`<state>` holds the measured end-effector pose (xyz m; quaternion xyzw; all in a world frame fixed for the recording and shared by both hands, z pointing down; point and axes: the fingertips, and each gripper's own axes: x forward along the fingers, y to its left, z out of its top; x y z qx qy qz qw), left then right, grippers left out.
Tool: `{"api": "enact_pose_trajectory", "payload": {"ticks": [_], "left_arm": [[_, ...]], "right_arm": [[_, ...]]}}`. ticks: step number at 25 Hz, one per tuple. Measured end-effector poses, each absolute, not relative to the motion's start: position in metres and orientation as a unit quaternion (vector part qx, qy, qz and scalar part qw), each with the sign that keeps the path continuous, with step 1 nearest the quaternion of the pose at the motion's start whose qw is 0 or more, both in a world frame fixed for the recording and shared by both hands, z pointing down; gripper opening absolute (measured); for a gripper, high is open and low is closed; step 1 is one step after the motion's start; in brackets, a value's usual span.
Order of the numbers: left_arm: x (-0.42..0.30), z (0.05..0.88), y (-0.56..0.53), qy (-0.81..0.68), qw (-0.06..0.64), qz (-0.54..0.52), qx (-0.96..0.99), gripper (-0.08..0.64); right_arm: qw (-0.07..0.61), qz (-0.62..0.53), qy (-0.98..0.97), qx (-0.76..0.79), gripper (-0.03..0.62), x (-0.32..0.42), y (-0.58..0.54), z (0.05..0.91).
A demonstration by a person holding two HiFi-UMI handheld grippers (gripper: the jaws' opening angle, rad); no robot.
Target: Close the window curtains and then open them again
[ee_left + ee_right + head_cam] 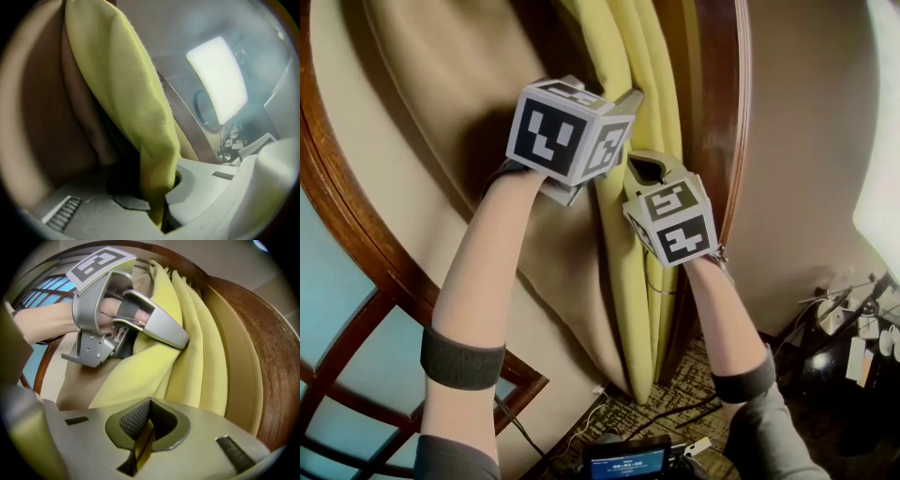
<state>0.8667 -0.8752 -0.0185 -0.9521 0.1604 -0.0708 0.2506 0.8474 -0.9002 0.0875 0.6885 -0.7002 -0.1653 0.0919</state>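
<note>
Two grips are on one yellow curtain (623, 281). It hangs bunched in folds just beside the wooden frame (724, 112) at the right, with the window glass (337, 309) uncovered at the left. Its long axis runs from top to floor, pleats pointing down. Your left tongs (159, 204) are clamped tight on a fold of the yellow cloth. Your right tongs (139, 442), just beside them, pinch the cloth's edge likewise. Judgement: the paired hold should carry the leading edge straight in a level drag across the window.

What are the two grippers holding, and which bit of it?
Both hold the yellow curtain: the left gripper pinches a thick fold, the right gripper a thin fold, at its window-side edge.
</note>
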Motion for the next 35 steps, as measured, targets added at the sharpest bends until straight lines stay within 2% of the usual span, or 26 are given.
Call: {"api": "enact_pose_trajectory", "payload": {"ticks": [7,13,19,28,35], "left_arm": [[0.885,-0.006,-0.892,0.145,0.209,-0.073,-0.964,0.008],[0.872,0.009,-0.883,0.153,0.196,-0.106,-0.963,0.009],[0.85,0.018,-0.857,0.172,0.195,-0.092,-0.961,0.01],[0.785,0.032,-0.83,0.25,0.168,-0.016,-0.954,0.011],[0.707,0.054,-0.821,0.329,0.179,0.022,-0.927,0.015]], "right_arm": [[0.095,-0.139,-0.696,0.698,0.008,0.874,-0.91,0.102],[0.099,-0.132,-0.705,0.69,0.009,0.86,-0.901,0.11],[0.1,-0.124,-0.717,0.678,0.011,0.845,-0.87,0.12],[0.072,-0.107,-0.747,0.652,0.012,0.805,-0.826,0.156],[0.068,-0.073,-0.758,0.645,0.012,0.763,-0.798,0.196]]}}
